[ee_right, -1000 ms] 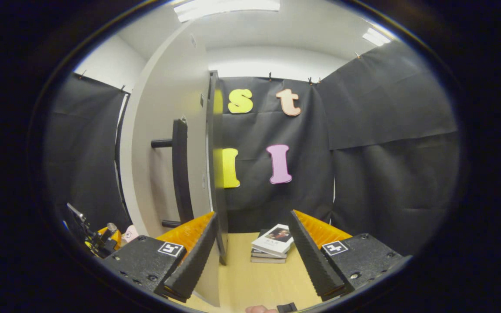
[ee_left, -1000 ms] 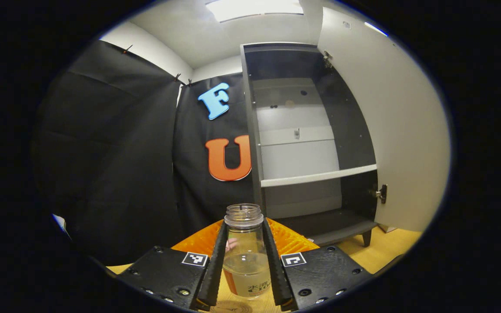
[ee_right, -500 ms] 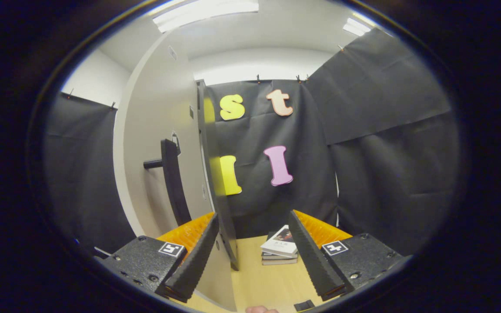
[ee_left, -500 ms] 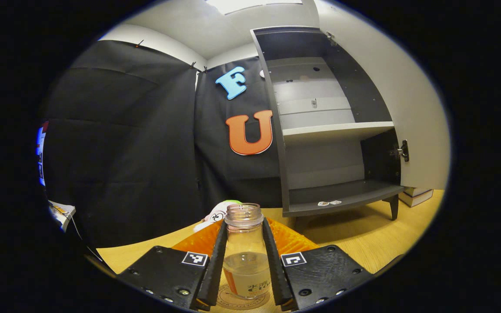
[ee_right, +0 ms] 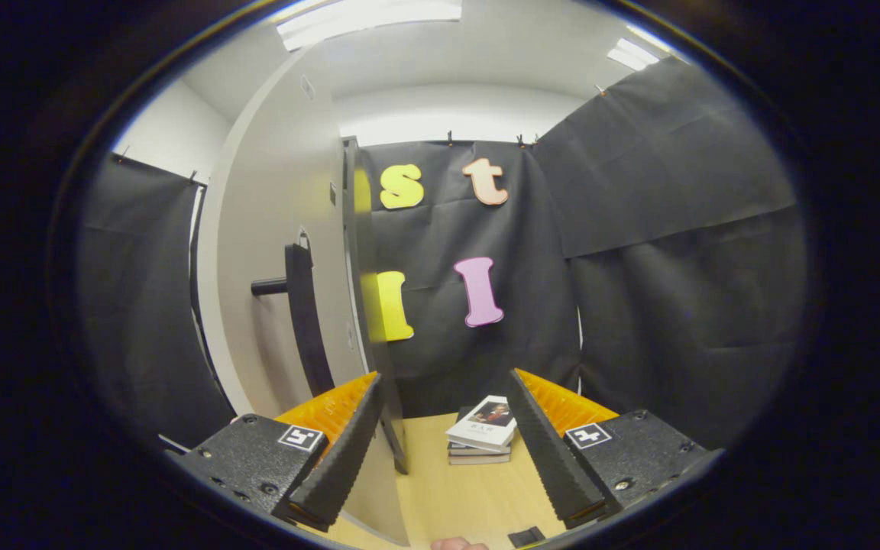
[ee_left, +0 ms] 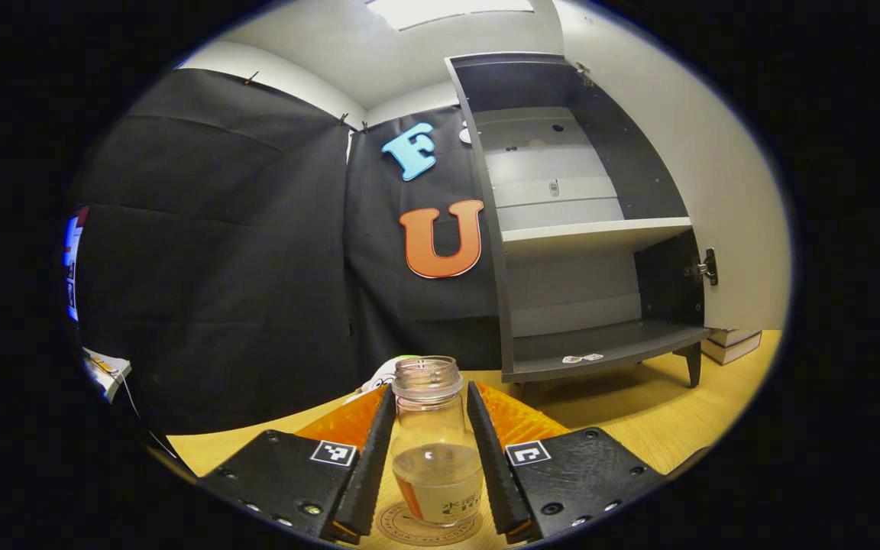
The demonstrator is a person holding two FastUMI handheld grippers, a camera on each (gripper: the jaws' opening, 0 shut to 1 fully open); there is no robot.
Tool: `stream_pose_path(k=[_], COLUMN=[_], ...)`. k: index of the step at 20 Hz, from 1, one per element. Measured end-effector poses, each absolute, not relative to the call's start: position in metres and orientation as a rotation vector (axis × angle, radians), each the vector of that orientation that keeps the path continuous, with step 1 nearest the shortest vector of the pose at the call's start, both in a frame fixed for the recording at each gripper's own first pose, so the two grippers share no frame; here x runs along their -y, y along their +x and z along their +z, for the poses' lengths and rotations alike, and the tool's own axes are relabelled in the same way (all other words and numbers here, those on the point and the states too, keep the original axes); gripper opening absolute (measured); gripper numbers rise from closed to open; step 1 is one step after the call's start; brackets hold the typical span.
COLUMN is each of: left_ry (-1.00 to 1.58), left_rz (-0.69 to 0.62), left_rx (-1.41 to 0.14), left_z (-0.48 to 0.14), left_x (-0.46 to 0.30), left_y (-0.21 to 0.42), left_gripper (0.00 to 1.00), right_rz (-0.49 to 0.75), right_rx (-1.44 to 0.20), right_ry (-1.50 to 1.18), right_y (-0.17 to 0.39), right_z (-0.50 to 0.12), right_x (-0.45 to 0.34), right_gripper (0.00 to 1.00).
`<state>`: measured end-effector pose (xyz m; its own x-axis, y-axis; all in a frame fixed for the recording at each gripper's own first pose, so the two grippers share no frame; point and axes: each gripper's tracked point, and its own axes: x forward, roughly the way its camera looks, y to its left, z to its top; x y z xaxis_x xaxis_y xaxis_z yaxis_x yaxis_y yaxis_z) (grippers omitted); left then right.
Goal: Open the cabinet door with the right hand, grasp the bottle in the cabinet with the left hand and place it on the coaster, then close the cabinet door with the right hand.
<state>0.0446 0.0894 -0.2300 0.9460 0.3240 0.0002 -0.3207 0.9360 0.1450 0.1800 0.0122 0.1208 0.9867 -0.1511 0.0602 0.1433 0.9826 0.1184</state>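
Observation:
A clear bottle (ee_left: 432, 451) with a little pale liquid and no cap stands upright on the round brown coaster (ee_left: 408, 530) on the wooden table. My left gripper (ee_left: 430, 458) flanks it, fingers slightly parted and just off its sides. The dark cabinet (ee_left: 585, 229) stands open behind, shelves bare, with its pale door (ee_left: 723, 191) swung out to the right. In the right gripper view, the door (ee_right: 272, 229) is edge-on with its black bar handle (ee_right: 299, 321) on the left. My right gripper (ee_right: 448, 451) is open in front of the door's edge and holds nothing.
A stack of books (ee_right: 482, 431) lies on the table (ee_right: 455, 496) beyond the door, also seen as books (ee_left: 730, 344) past the cabinet's leg. A small white and green toy (ee_left: 383, 373) sits behind the bottle. Two small stickers (ee_left: 581, 357) lie on the cabinet's bottom shelf.
The left gripper brought the bottle down and out of the cabinet's front onto the coaster, then its fingers spread a little. The right gripper barely shifted beside the door.

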Motion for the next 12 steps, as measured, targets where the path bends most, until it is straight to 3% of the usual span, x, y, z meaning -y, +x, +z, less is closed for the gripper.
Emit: stream_pose_path(k=[1, 4, 7, 11, 12], left_ry=[0.134, 0.132, 0.116, 0.004, -0.002], left_rz=[0.312, 0.292, 0.297, 0.254, 0.246], left_rx=[-0.023, -0.015, -0.027, 0.023, 0.029], left_z=[-0.230, -0.222, -0.211, -0.147, -0.131], left_x=[-0.088, -0.086, -0.087, -0.080, -0.080], left_y=[0.044, 0.042, 0.036, 0.023, 0.023], left_gripper=[0.59, 0.95, 0.98, 0.97, 0.97], right_rz=[-0.151, -0.157, -0.168, -0.175, -0.173], right_rx=[0.071, 0.081, 0.079, 0.088, 0.085], right_ry=[0.110, 0.082, 0.052, 0.016, 0.000], right_y=[0.180, 0.180, 0.178, 0.178, 0.178], right_z=[0.121, 0.124, 0.124, 0.126, 0.127], right_x=[-0.012, -0.012, -0.011, -0.012, -0.013], right_gripper=[1.00, 0.96, 1.00, 0.96, 1.00])
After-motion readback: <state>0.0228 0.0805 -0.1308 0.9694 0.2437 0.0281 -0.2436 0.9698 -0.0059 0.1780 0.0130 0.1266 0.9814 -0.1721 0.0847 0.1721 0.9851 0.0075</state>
